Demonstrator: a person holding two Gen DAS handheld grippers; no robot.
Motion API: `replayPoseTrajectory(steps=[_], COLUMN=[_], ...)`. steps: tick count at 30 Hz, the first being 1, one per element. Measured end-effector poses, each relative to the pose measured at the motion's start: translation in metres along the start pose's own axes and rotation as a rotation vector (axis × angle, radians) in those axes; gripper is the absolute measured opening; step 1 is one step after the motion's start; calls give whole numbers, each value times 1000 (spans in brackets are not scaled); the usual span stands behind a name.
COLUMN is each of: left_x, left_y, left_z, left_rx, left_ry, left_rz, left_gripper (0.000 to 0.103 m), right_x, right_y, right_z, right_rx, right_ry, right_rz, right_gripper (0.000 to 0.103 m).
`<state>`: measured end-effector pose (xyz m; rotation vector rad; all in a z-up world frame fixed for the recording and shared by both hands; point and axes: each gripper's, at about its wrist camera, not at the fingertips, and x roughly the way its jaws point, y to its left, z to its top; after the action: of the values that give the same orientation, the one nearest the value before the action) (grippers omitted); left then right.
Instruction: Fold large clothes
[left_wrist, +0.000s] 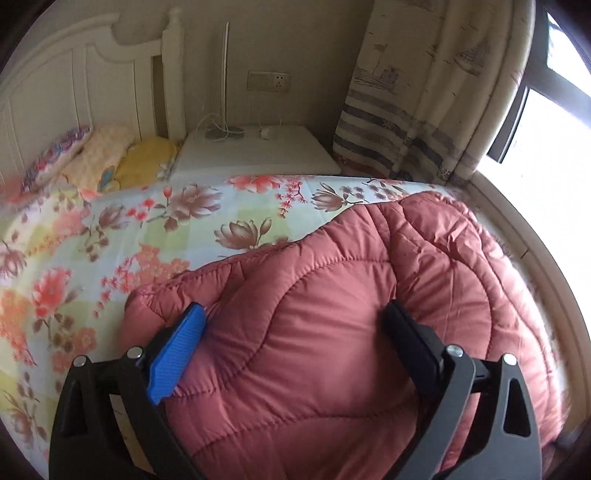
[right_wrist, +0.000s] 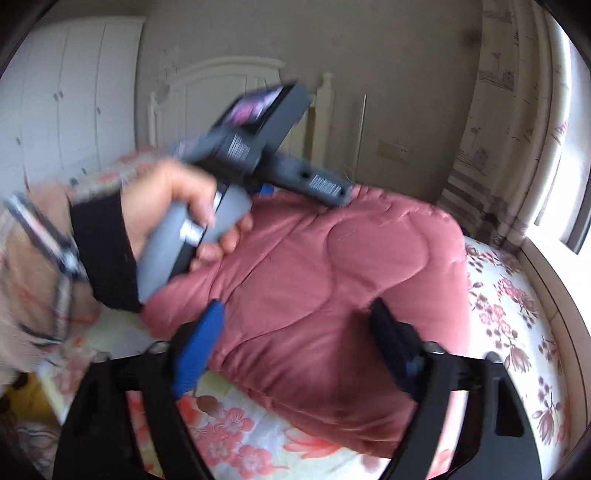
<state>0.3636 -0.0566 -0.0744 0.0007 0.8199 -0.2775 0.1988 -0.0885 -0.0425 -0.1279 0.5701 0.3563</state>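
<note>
garment: a large quilted pink-red padded coat (left_wrist: 332, 332) lies bunched in a thick mound on the bed, toward the window side; the same coat (right_wrist: 332, 280) fills the middle of the right wrist view
bed: floral bedsheet (left_wrist: 110, 240) with red and brown blossoms on pale checks, bare to the left of the coat and again along its near and window-side edges (right_wrist: 517, 314)
left gripper: left gripper (left_wrist: 295, 325) is spread wide, its blue pad (left_wrist: 177, 354) and black pad (left_wrist: 410, 343) standing on either side of a quilted bulge; the fabric swells up between them, but whether the pads press it or only flank it cannot be told
left gripper from the other side: the grey handle and body (right_wrist: 236, 177) are clasped by the person's left hand (right_wrist: 173, 206), with a black cuff at the wrist; the view is blurred
right gripper: right gripper (right_wrist: 299, 332) is also spread apart, blue finger (right_wrist: 199, 350) at the coat's near edge, black finger (right_wrist: 391, 343) over the padding; contact cannot be told
headboard end: white headboard (left_wrist: 74, 92), pillows (left_wrist: 103, 155) beneath it
beside bed: white nightstand (left_wrist: 258, 151) with cables and a thin lamp stem
wall side: striped patterned curtain (left_wrist: 424, 110) next to a bright window (left_wrist: 554, 129)
far left: white wardrobe (right_wrist: 74, 92)
</note>
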Motion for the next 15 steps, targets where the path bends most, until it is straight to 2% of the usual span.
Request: replayPoseTrajectory(steps=[2, 4, 8, 10, 12, 14, 15], left_x=[-1, -1, -4, -5, -5, -5, -4], left_y=[-1, -1, 0, -1, -3, -3, -3], left_z=[-3, -5, -5, -6, -8, -8, -8], left_rx=[-1, -5, -10, -6, 3, 12, 13], left_ry=[-20, -34, -40, -45, -50, -46, -43], left_rz=[8, 10, 6, 14, 34, 62, 63], left_gripper=[97, 97, 97, 97, 98, 98, 98], right_x=[-9, -6, 36, 68, 109, 167, 173], right_y=[-28, -67, -130, -150, -157, -157, -161], right_z=[14, 35, 76, 87, 88, 65, 60], right_rx=[57, 127, 232, 275, 248, 196, 220], right_ry=[-45, -68, -28, 27, 124, 361, 356], right_rz=[-4, -43, -126, -138, -157, -159, -147], right_gripper=[66, 61, 57, 57, 58, 58, 61])
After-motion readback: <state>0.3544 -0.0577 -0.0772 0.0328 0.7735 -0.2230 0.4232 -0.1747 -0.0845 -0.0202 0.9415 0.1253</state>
